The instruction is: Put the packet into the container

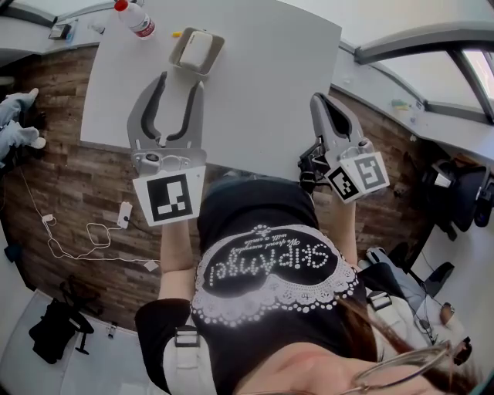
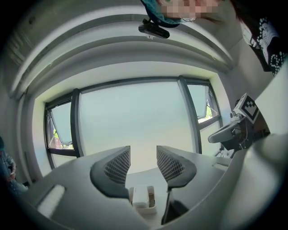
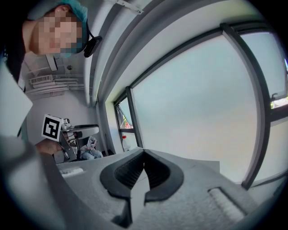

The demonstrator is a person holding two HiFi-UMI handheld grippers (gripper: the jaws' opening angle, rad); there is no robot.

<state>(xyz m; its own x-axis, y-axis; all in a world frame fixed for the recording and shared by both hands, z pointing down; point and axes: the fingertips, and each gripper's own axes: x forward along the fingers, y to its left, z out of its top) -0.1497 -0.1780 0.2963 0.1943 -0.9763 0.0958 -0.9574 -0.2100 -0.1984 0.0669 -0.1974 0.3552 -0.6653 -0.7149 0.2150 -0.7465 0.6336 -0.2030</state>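
Head view: we see the white packet point(image 1: 196, 48) lying inside the container point(image 1: 218, 46), just beyond the left gripper's point(image 1: 181, 80) parted, empty jaws. The right gripper's point(image 1: 323, 100) jaws are clenched on nothing. The packet looks light and soft to us; we would pinch one edge.

Your left gripper point(image 1: 180, 82) hangs over the near part of the table point(image 1: 270, 77), in line with the container point(image 1: 179, 49) just beyond its tips. The packet point(image 1: 197, 48) lies inside the container. A bottle point(image 1: 140, 23) lies behind and left of the container, at the table's far corner. Your right gripper point(image 1: 320, 100) sits well to the right, over the table's right edge.
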